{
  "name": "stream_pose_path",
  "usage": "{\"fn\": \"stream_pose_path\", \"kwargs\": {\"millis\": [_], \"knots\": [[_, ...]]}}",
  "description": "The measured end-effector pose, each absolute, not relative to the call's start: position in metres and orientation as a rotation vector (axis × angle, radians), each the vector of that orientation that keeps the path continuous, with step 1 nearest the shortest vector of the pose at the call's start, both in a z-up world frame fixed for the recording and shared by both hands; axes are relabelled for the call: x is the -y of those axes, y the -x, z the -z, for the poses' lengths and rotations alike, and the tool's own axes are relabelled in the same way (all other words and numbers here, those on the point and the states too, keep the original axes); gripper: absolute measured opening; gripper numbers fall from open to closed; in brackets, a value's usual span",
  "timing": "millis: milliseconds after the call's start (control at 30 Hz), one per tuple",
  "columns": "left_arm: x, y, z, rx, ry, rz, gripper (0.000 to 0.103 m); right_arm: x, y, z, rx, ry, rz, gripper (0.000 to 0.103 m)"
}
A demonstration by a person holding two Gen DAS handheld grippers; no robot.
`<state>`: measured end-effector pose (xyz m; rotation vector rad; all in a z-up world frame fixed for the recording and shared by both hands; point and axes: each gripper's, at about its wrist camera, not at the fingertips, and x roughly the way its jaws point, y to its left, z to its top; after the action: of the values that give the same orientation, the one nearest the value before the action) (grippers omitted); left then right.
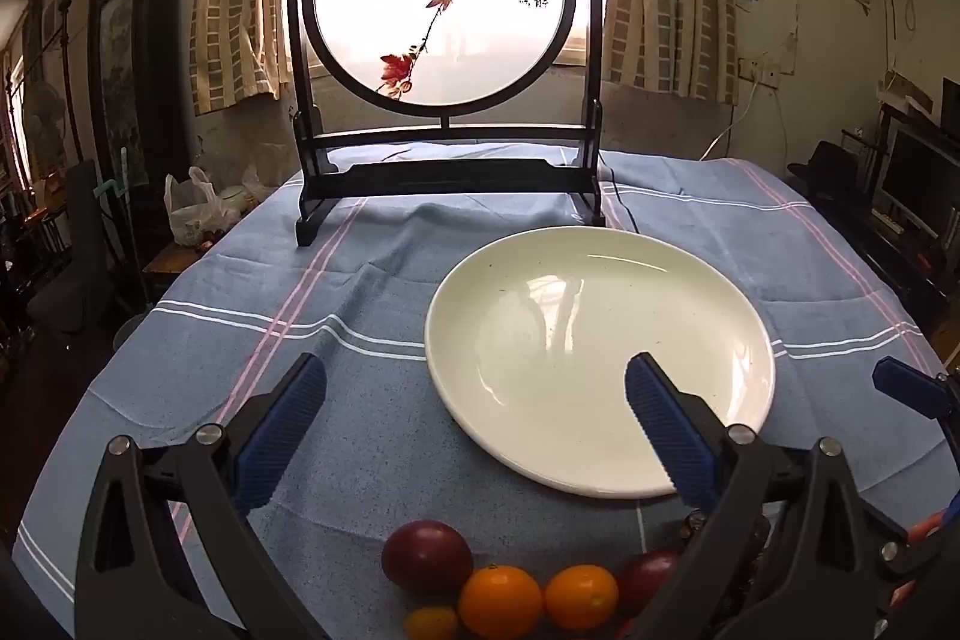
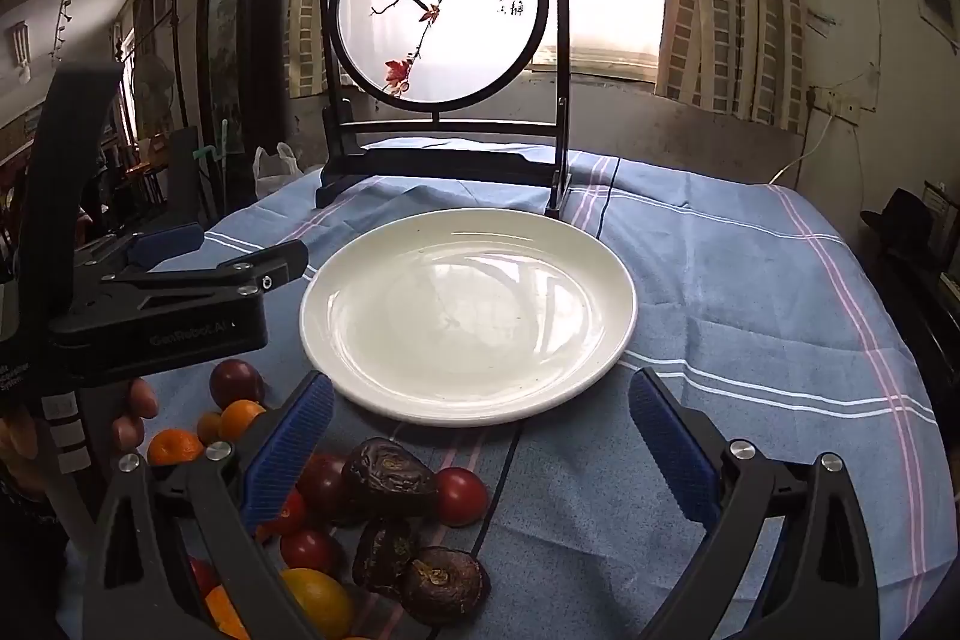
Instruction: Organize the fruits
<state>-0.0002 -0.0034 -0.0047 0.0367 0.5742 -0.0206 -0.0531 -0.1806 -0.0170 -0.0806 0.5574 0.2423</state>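
An empty white plate (image 1: 600, 358) (image 2: 468, 322) sits on the blue striped tablecloth (image 1: 360, 268). Fruit lies at the near edge: a dark red plum (image 1: 427, 556) and oranges (image 1: 500, 601) in the left wrist view; wrinkled dark fruits (image 2: 390, 478), red cherry tomatoes (image 2: 461, 496), small oranges (image 2: 174, 447) and a plum (image 2: 236, 382) in the right wrist view. My left gripper (image 1: 474, 430) is open and empty above the cloth beside the plate; it also shows from the side in the right wrist view (image 2: 198, 262). My right gripper (image 2: 480, 448) is open and empty above the fruit pile.
A dark framed bird-painting screen (image 1: 444, 40) (image 2: 444, 40) stands at the table's far side behind the plate. A cable (image 1: 624, 214) runs by its foot. A plastic bag (image 1: 192, 208) sits on a side table at the left. A curtained window is behind.
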Motion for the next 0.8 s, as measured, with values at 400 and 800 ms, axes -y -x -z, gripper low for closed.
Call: {"fn": "stream_pose_path", "kwargs": {"millis": [400,800], "knots": [[0.008,0.001,0.006,-0.571,-0.062,0.031,0.098,0.19,0.037,0.03,-0.676,-0.009,-0.293,0.099],[0.008,0.001,0.005,-0.571,-0.056,0.04,0.098,0.191,0.039,0.026,-0.644,-0.052,-0.312,0.099]]}}
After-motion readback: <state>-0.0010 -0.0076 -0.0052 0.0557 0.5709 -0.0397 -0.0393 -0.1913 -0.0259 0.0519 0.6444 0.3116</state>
